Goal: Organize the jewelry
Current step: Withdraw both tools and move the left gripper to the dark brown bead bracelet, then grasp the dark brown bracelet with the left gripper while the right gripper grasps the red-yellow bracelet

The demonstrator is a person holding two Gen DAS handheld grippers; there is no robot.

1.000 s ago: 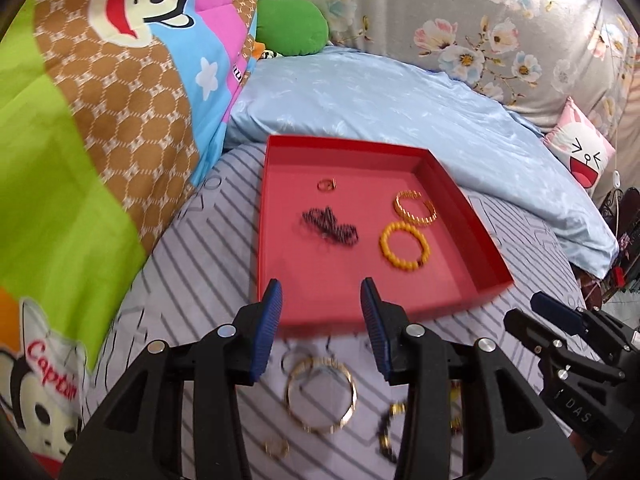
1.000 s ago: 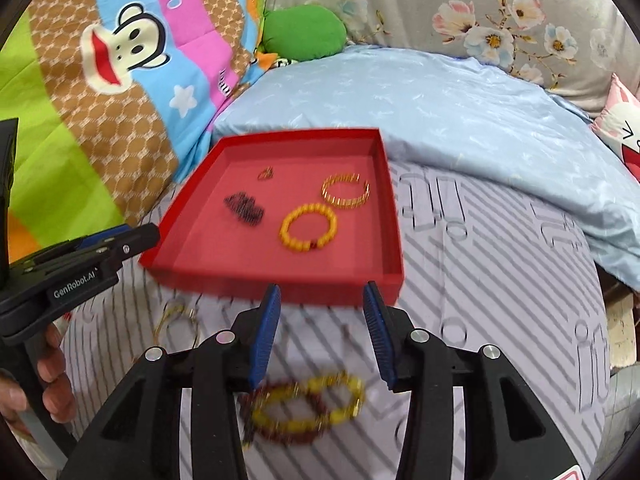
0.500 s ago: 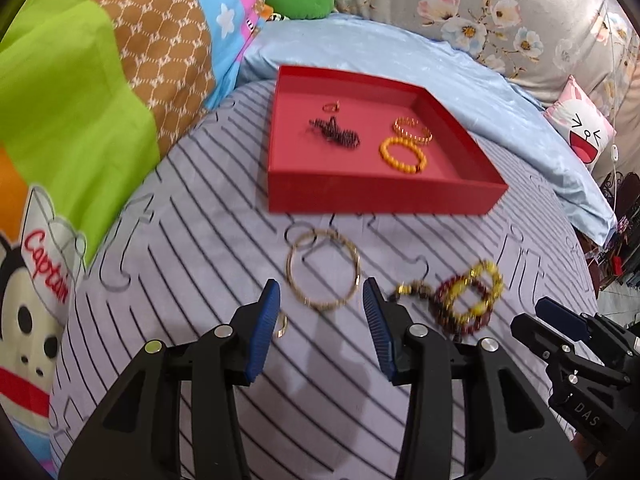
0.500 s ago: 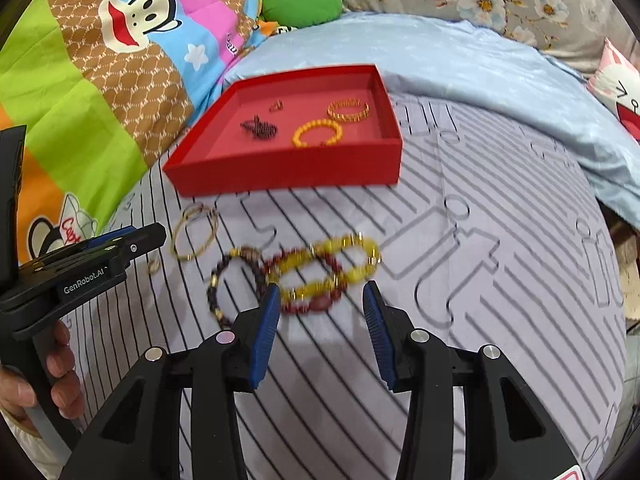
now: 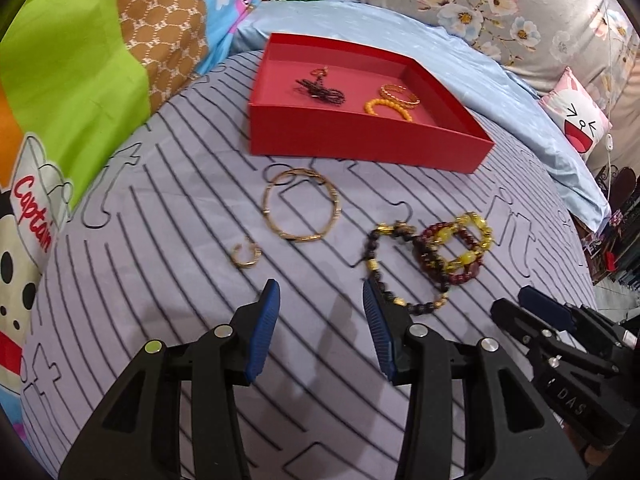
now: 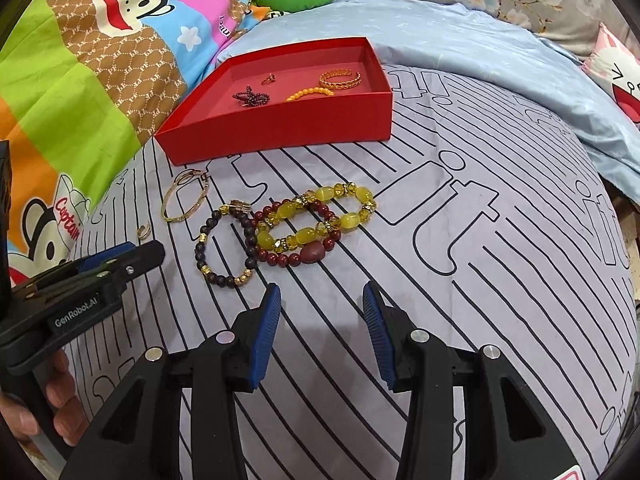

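Now | both my jaws spread, empty | risk: yellow bracelet [image 6: 320,216] overlaps red bracelet [image 6: 300,248], so one pinch may drag both short of red tray [image 6: 280,124]

Ahead of my right gripper [image 6: 322,308] the striped bedsheet [image 6: 460,240] lies bare at centre and right; the bracelets [image 6: 316,220] and red box [image 6: 280,120] crowd the upper left.

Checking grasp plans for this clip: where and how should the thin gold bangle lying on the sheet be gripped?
The gold bangle lies flat and clear of the beaded bracelets. Probably best: left gripper, now open and empty, comes from above and pinches its near rim, one finger inside the hoop and one outside. The wire is too thin to grip from the side.
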